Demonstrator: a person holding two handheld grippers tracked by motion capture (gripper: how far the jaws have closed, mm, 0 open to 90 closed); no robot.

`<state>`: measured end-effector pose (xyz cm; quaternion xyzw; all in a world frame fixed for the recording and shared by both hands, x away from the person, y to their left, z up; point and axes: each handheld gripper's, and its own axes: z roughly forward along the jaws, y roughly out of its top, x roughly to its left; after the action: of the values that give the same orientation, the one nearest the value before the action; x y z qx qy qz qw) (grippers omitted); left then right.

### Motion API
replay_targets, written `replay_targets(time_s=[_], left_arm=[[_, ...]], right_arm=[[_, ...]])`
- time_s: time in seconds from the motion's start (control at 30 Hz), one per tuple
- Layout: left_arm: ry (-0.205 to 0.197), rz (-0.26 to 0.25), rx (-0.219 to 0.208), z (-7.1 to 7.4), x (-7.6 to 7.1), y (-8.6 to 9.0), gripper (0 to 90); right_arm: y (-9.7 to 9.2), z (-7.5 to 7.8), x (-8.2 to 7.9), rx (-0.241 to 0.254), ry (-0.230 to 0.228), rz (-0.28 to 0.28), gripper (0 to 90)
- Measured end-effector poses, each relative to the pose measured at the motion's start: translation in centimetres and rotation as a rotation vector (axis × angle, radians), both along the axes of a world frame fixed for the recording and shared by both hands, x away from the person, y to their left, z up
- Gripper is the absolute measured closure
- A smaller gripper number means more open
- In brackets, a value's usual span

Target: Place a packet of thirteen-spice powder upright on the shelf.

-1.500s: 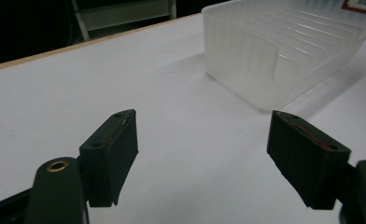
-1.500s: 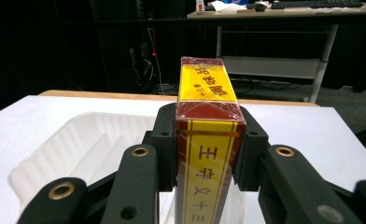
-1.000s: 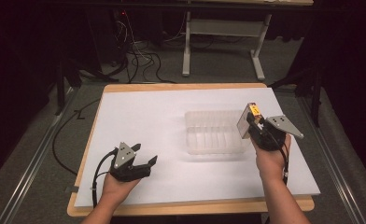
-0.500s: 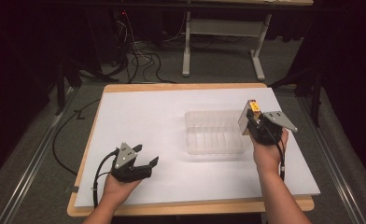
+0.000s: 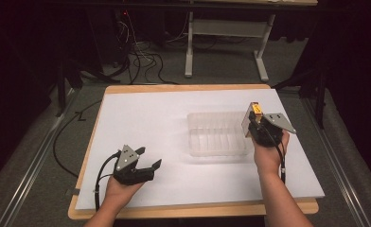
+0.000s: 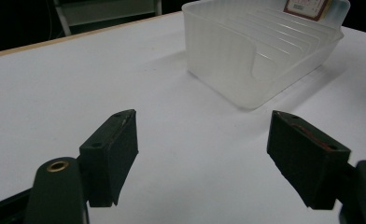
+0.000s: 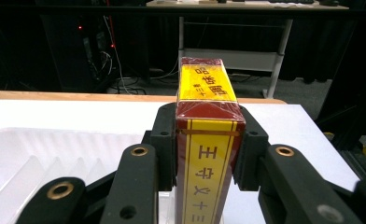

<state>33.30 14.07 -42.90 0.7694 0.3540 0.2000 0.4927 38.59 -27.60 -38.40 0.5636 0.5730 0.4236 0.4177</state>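
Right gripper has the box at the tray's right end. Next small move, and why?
Probably lower the box into the end slot of the clear tray. The right gripper is shut on the red and yellow box, which stands on edge at the tray's right end, and the ribbed slots look empty. The left gripper rests open, apart from the tray, so it need not move.

right hand-held gripper (image 5: 251, 124) nudged slightly nearer, carton (image 5: 255, 109) along

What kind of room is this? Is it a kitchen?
Probably not a kitchen. It looks like a lab or workshop: loose cables trail over grey carpet, a metal desk frame stands behind, and the worktable is covered with plain white sheet, with dark surroundings all around.
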Motion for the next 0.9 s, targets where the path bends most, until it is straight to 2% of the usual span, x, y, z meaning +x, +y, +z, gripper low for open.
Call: replay_targets(time_s=[0.6,0.9], left_arm=[[0.011,-0.014,0.006,-0.1,0.1,-0.1,25.3],[0.02,-0.022,0.008,-0.2,0.1,-0.2,25.3]], right_arm=[[0.1,-2.9,0.7,-0.004,0.038,-0.008,67.6],[0.2,-3.6,0.8,-0.02,0.046,-0.002,66.8]])
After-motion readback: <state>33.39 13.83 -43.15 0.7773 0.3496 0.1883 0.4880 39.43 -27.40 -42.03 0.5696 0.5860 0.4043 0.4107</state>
